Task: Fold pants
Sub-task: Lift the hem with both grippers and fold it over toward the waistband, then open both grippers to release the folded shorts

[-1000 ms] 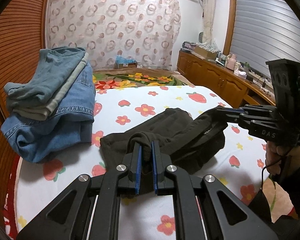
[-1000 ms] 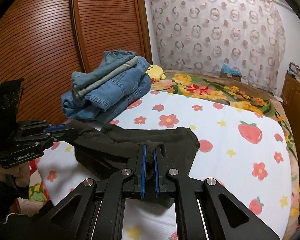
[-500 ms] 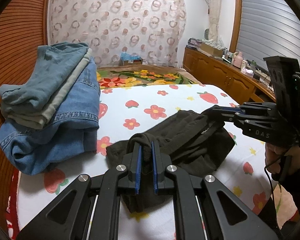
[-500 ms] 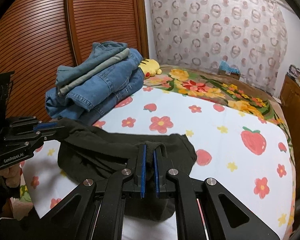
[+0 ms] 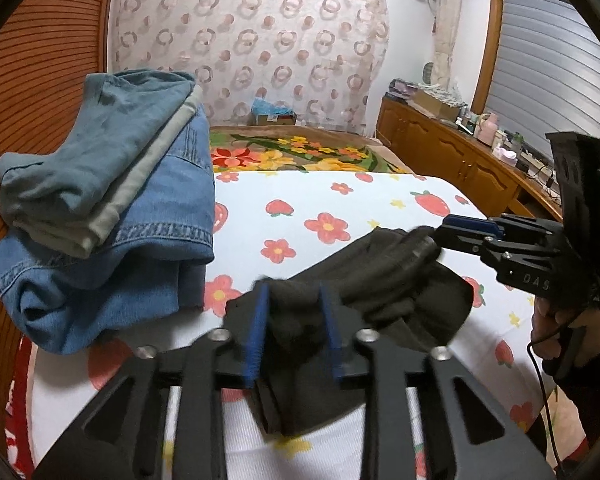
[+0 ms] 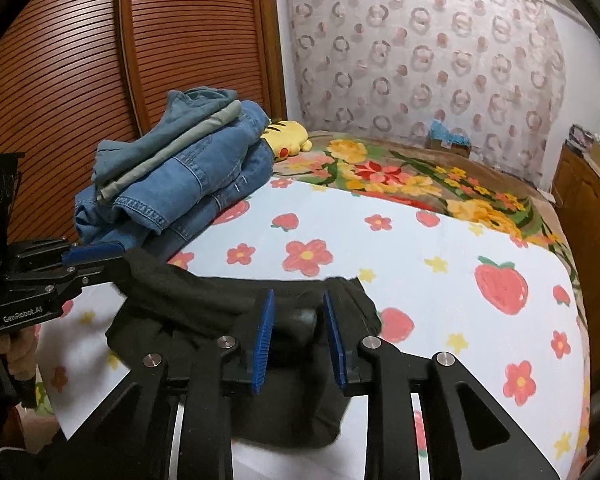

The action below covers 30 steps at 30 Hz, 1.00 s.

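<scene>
1. Left wrist view: left tongs [image 5: 294, 330] spread, the dark pants [image 5: 384, 304] bunched loosely between the pads, not pinched. Pants lie on the bed [image 5: 332, 208], long axis running right toward the right tongs [image 5: 466, 226].
2. Right wrist view: right tongs [image 6: 300, 330] spread too, pants [image 6: 220, 312] between the pads, stretching left to the left tongs [image 6: 96, 254]. Both equally near; jeans pile [image 6: 188, 176] lies beyond.

One pair of black pants [image 5: 380, 280], two grippers, three folded clothes in one pile [image 5: 100, 216], one yellow toy [image 6: 286, 136]
</scene>
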Tool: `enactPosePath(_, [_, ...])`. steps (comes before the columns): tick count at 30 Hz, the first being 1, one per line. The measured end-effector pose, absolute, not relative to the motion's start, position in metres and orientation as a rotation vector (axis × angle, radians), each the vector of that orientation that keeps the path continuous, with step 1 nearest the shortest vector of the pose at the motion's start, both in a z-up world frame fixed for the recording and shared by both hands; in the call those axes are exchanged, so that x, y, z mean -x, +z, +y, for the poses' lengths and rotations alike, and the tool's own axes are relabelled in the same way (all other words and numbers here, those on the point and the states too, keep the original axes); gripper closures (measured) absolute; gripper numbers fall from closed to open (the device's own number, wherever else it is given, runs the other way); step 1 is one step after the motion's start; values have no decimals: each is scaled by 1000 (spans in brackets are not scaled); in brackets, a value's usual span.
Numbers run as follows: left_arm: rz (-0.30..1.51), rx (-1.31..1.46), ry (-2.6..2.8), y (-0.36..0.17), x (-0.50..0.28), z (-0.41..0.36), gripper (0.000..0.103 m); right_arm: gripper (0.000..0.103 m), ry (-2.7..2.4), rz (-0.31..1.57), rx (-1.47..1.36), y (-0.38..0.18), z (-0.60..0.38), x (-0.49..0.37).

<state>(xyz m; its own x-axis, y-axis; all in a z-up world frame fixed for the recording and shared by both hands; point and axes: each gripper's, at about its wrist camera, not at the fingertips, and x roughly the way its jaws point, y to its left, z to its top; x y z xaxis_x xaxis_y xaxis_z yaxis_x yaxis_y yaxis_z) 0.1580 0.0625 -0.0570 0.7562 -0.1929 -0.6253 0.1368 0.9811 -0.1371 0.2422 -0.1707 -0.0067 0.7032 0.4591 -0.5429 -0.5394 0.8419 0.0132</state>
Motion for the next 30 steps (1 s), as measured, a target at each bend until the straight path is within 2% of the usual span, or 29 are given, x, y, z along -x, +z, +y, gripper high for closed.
enactPosePath(3, [689,92,-197,-60,-152,63,53,76,554,567,156,-6,-179,-236])
enactPosePath(24, [826,32,-209,-109,-128,54,53,74,583,727,173,-41,-194,-222])
enactPosePath(27, [835,20,-215,-111,-131,53,60,74,591,725,173,-41,-193,-223])
enactPosePath(28, [838,21,-214,-112,-132,53,64,78,596,724,169,-40,-194,-223])
enactPosePath(29, [837,21,-212,-112,-133,54,67,90,606,722,163,-41,-194,-223])
enactPosePath(30, [835,21,-209,-112,-134,54,72,90,627,719,160,-40,-195,-222])
